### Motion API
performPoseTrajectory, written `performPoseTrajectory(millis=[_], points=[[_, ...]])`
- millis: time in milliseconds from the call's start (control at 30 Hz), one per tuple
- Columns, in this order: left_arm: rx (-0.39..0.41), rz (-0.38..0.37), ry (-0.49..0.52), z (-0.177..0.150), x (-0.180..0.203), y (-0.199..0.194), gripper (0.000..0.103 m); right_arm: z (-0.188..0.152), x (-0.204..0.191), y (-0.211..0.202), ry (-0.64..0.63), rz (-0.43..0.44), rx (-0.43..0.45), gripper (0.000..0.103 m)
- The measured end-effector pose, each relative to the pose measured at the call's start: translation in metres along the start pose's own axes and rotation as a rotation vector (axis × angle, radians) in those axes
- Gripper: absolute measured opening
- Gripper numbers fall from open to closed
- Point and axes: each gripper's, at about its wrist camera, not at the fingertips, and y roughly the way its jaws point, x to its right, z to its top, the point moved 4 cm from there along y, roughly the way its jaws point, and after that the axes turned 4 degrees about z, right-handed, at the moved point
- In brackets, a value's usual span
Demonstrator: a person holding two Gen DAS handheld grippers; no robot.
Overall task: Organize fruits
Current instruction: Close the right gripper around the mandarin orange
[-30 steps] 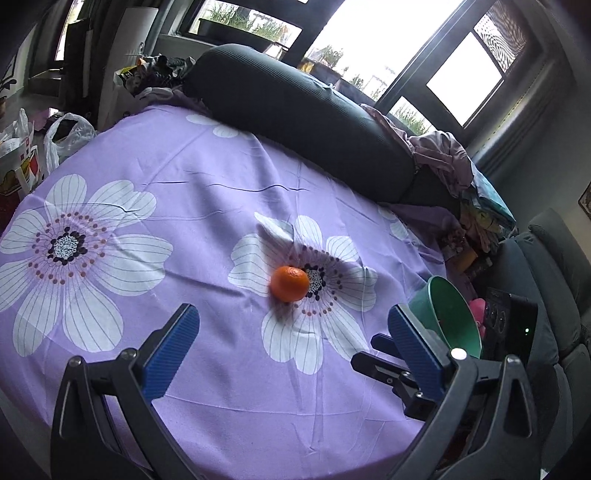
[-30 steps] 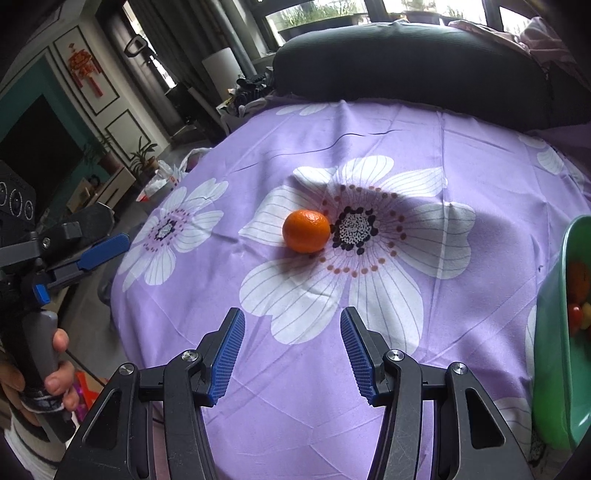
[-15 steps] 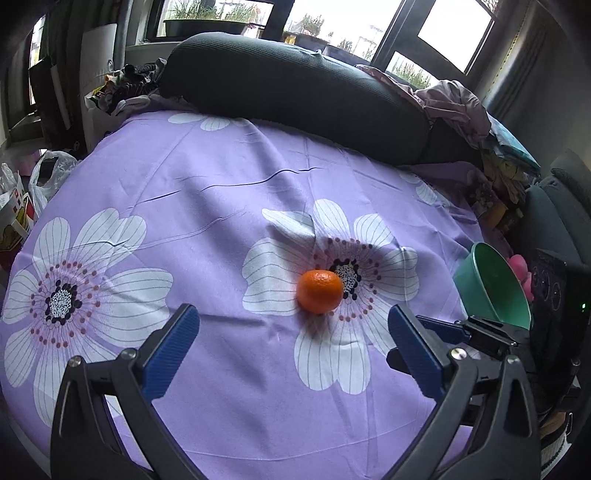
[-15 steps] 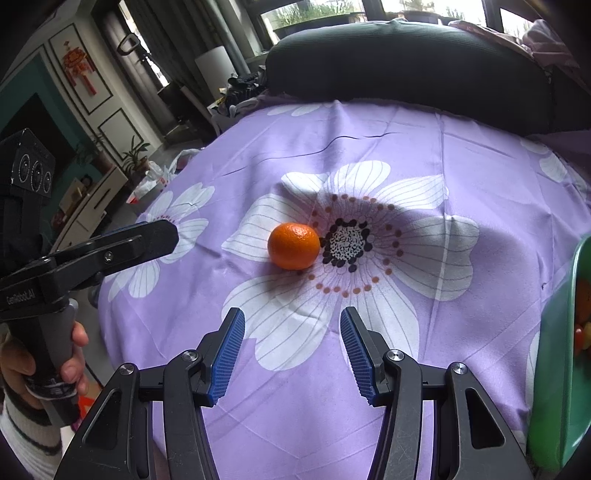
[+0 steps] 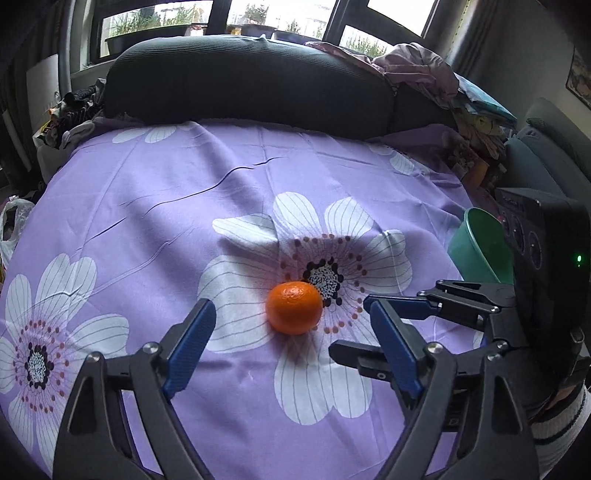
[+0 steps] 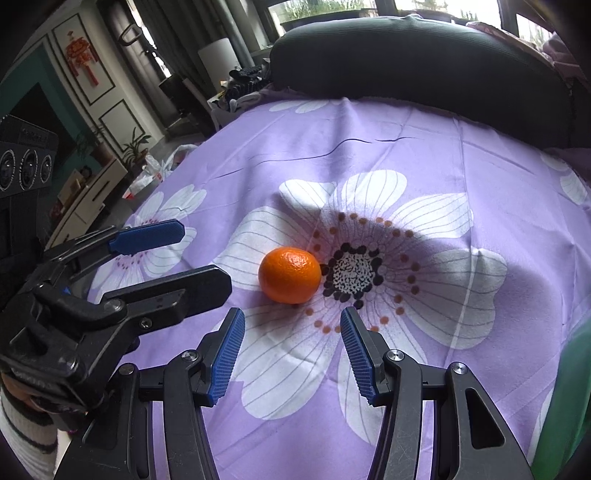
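Counting: one orange (image 5: 294, 312) on cloth (image 5: 184, 192) | one green bowl (image 5: 476, 247) | left gripper (image 5: 291, 350) jaws closing, empty | right gripper (image 6: 291, 350) jaws narrow, empty

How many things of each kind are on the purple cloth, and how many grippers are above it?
Orange fruit: 1
Green bowl: 1
Grippers: 2, left gripper and right gripper
Total: 4

Daylight is coming through the windows (image 5: 280, 14) behind the dark cushion (image 5: 247, 85), blowing them out white. My fingers are casting soft shadows over the purple cloth (image 6: 424, 155). Fisheye edges are bending, corners darkening.
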Motion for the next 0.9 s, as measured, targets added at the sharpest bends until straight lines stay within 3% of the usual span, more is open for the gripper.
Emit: performPoseTrajectory(millis=[300,667,733,900], points=[[-0.085,-0.052,-0.032,0.004,-0.003,0.037,0.058,0.005,0.008,0.021,0.024,0.041,-0.013,0.055],[-0.153,-0.114,-0.094,0.002,-0.011,0.055,0.046,0.013,0.006,0.038,-0.013,0.049,-0.024,0.054],[-0.155,-0.11,-0.097,0.003,-0.011,0.055,0.046,0.013,0.007,0.041,-0.001,0.072,-0.027,0.049],[-0.151,-0.095,-0.089,0.002,-0.011,0.052,0.045,0.014,0.005,0.041,-0.004,0.081,-0.016,0.047]])
